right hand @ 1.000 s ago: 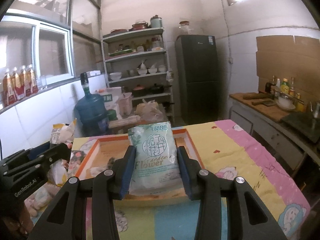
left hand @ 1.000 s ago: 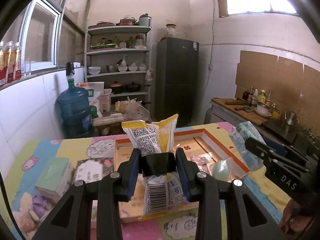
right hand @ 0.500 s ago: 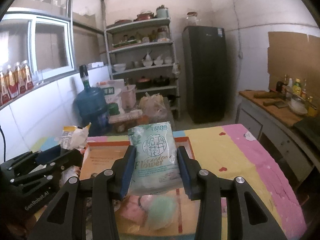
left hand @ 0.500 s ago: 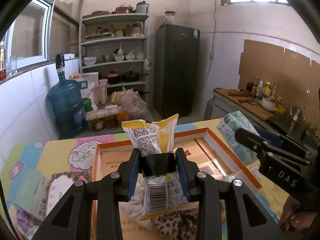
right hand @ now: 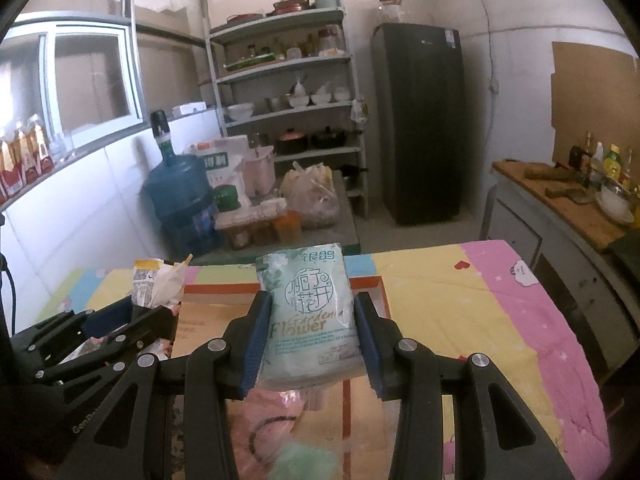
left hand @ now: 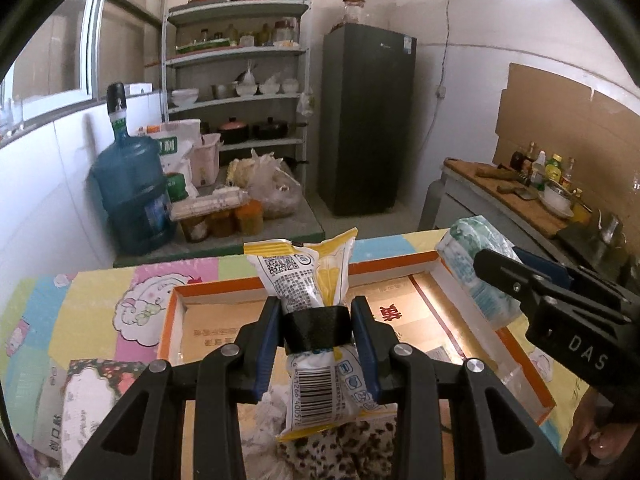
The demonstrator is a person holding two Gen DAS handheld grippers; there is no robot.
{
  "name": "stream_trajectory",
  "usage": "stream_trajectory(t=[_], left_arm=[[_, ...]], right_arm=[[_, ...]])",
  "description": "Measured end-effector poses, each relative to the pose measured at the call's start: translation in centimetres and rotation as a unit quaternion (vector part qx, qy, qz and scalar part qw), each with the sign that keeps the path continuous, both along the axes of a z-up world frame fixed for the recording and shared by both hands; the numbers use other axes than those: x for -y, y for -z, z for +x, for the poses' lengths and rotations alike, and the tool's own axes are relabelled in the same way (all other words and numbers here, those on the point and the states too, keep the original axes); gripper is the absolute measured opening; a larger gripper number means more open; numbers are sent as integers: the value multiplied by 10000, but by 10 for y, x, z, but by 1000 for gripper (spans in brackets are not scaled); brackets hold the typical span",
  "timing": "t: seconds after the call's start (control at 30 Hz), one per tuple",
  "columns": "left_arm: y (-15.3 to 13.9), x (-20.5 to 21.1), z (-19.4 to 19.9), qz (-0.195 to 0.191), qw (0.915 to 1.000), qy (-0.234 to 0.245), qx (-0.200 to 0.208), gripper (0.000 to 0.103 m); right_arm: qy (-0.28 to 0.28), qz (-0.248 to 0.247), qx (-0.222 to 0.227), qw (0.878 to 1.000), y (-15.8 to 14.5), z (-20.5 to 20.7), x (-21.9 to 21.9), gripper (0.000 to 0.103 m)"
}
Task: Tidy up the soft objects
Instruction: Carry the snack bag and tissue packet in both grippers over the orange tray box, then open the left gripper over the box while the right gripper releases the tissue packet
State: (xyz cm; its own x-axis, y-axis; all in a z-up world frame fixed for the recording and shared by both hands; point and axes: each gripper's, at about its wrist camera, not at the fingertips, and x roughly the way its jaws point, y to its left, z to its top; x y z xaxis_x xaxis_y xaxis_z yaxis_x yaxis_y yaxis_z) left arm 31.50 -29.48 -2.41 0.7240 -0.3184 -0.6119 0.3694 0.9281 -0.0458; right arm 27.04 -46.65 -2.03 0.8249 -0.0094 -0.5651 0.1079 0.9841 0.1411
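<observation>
Both grippers have slid forward over the orange-rimmed tray (left hand: 492, 344), left gripper (left hand: 318, 344) fingers clamped on the yellow snack bag (left hand: 308, 280) mid-frame, right gripper (right hand: 312, 344) pinching the tissue pack (right hand: 308, 308), so I'd lower each onto bare tray floor before letting go.

We note a dark fridge (left hand: 366, 120) against the back wall, with a jar (left hand: 352, 10) on top. Left of it stands a shelf rack (left hand: 236, 80) carrying bowls, bottles and two pots. A blue water jug (left hand: 130, 196) sits on the floor near the tiled wall, beside sacks (left hand: 176, 152) and a plastic bag (left hand: 268, 184). At right, a counter (left hand: 516, 196) bears bottles and a bowl, with cardboard (left hand: 560, 116) fixed to the wall behind.
</observation>
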Motion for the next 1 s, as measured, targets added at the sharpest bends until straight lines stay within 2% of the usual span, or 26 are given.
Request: stream_trajectory(t=[0.43,0.7,1.0], left_arm=[[27,11,24,54,9974,84,-708,36],[44,12,34,-48,9930,143,-1170,36],[44,12,33,-119,9918,140,-1263,42]], right_arm=[[-101,221,-620,9978,32,25,8,44],[-150,115,-916,9956,43,27,6,44],[-187,32,-1130,9934,52,32,2,44]])
